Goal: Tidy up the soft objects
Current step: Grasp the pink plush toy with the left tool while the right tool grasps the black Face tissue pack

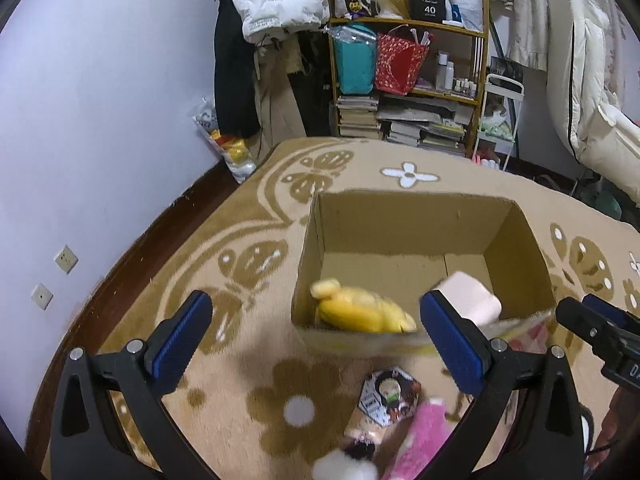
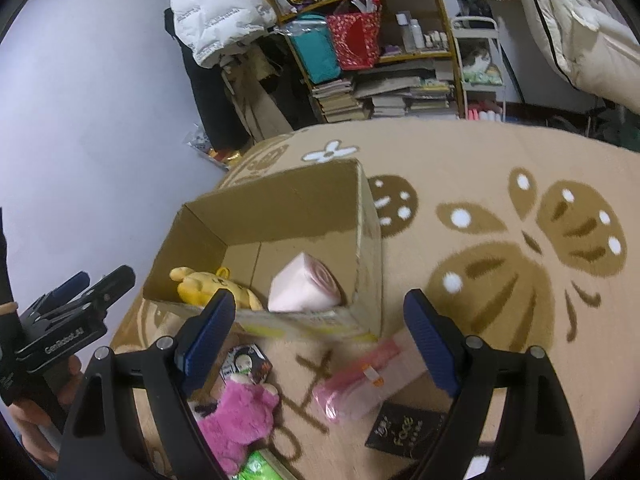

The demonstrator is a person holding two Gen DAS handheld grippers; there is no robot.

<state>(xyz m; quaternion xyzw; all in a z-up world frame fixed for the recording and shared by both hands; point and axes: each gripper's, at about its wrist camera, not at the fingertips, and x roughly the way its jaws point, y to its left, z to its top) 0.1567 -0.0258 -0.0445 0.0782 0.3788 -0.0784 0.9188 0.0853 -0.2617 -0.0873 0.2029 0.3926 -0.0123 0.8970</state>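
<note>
Box (image 1: 404, 224) on rug (image 1: 240, 248) w/ yellow plush (image 1: 360, 308) + pink roll (image 2: 304, 284) inside; L gripper (image 1: 316, 340) & R gripper (image 2: 320, 332) both released, nothing held.

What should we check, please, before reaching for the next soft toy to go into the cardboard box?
1. Left gripper empty, jaws wide: ok.
2. Right gripper empty, jaws open: ok.
3. Cardboard box open, with room left: ok.
4. Yellow plush and pink roll sit inside the box: ok.
5. Pink plush on the carpet, unobstructed from above: ok.
6. Whether the pink plush is tangled with neighbouring items: cannot tell.
</note>
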